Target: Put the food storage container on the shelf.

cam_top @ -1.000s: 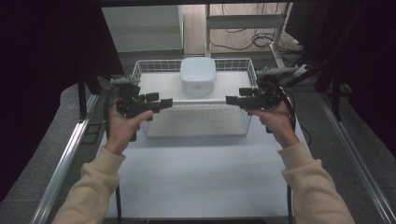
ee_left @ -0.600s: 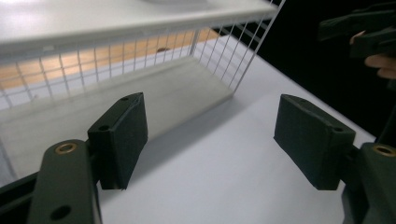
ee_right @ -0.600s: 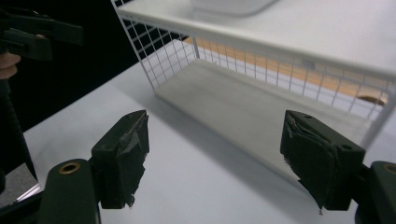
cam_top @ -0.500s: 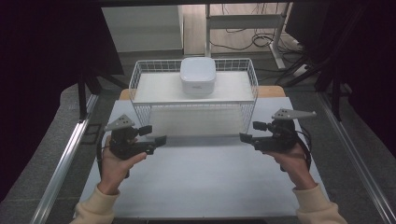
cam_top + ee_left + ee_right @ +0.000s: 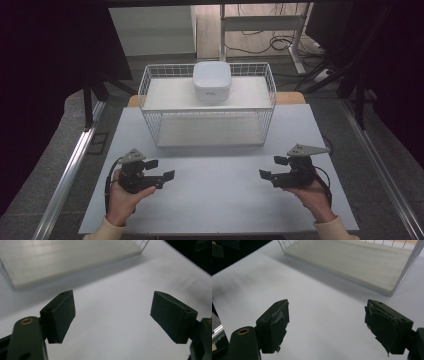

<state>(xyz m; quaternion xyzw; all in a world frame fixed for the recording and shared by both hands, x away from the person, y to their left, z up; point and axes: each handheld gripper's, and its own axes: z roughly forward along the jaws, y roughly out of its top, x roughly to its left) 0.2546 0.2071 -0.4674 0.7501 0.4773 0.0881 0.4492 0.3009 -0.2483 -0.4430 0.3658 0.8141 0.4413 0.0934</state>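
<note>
Left gripper (image 5: 164, 176) and right gripper (image 5: 267, 175) held spread, empty, over counter (image 5: 220, 200); wire basket (image 5: 150, 102) ahead of both.

We hold black grippers: left gripper (image 5: 161, 171), right gripper (image 5: 270, 168), each topped by a grey three-cornered plate, trailing black cable; brass-ringed screw holes, cream sleeves.
</note>
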